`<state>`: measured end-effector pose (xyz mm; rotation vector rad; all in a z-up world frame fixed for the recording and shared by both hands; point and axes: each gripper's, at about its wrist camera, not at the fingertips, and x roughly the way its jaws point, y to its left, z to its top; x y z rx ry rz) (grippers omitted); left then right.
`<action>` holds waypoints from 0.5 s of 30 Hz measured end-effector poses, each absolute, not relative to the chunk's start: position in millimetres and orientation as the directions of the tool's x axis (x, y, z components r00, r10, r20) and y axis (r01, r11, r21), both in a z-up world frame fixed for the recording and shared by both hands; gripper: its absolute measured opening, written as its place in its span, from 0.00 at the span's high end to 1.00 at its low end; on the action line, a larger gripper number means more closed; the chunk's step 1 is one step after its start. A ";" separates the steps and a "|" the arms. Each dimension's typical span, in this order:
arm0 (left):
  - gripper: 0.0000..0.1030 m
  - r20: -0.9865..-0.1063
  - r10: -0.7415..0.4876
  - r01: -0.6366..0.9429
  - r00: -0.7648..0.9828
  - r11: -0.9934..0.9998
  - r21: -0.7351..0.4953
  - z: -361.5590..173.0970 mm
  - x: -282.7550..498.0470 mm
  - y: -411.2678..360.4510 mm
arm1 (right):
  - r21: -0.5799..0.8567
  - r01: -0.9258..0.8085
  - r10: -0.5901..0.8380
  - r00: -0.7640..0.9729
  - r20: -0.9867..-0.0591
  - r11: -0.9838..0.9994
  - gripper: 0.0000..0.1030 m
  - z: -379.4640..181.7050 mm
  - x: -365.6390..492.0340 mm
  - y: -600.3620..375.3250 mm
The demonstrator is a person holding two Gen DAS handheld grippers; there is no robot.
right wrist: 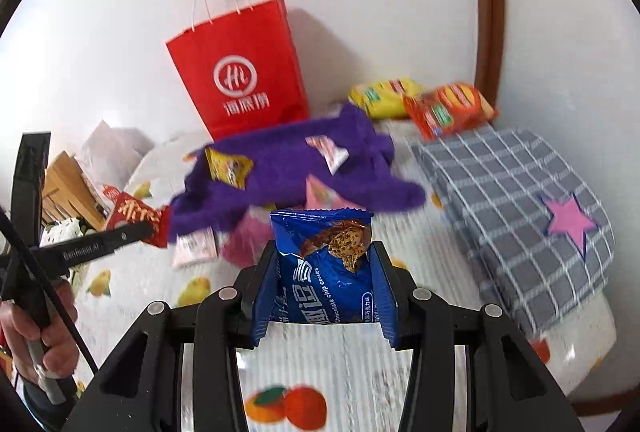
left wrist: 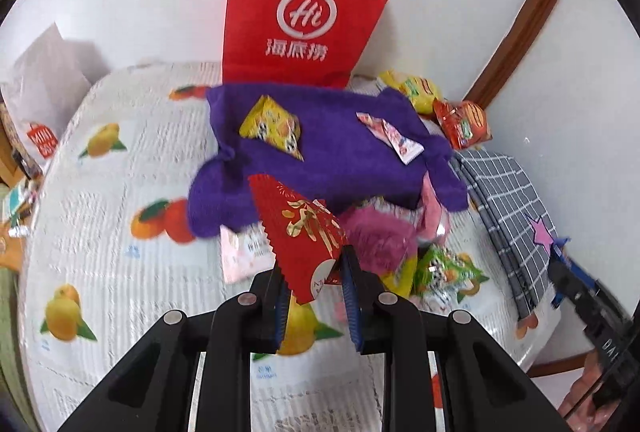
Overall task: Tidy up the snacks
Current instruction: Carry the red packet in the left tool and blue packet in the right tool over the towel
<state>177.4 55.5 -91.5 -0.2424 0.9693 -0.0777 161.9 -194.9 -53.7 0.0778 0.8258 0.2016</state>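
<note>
Bed (right wrist: 344, 364), white cover printed with oranges. Lying on it: purple towel (right wrist: 288, 167) mid-bed; red paper bag (right wrist: 240, 71) upright at the wall edge; yellow packet (right wrist: 384, 95) and orange packet (right wrist: 448, 111) in the far corner; grey checked pillow (right wrist: 516, 199) along the right edge.

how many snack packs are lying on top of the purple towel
2. A yellow pack lies on the left part of the purple towel, and a pink-and-white pack on its right part. More packs poke out from under its near edge, so some may be hidden.
</note>
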 end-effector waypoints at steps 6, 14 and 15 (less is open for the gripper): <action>0.78 -0.789 -0.129 -0.053 0.601 0.978 -0.200 -79.8 195.6 65.8 | 0.241 -0.204 0.315 0.641 -0.700 0.949 0.58 -39.3 208.3 -180.8; 0.78 -0.765 -0.121 -0.068 0.632 0.975 -0.211 -80.5 227.7 77.7 | 0.295 -0.241 0.380 0.613 -0.692 0.925 0.58 -50.1 272.6 -173.2; 0.78 -0.763 -0.126 -0.068 0.634 0.974 -0.217 -83.0 232.3 78.6 | 0.319 -0.242 0.400 0.608 -0.686 0.916 0.58 -54.4 281.6 -174.7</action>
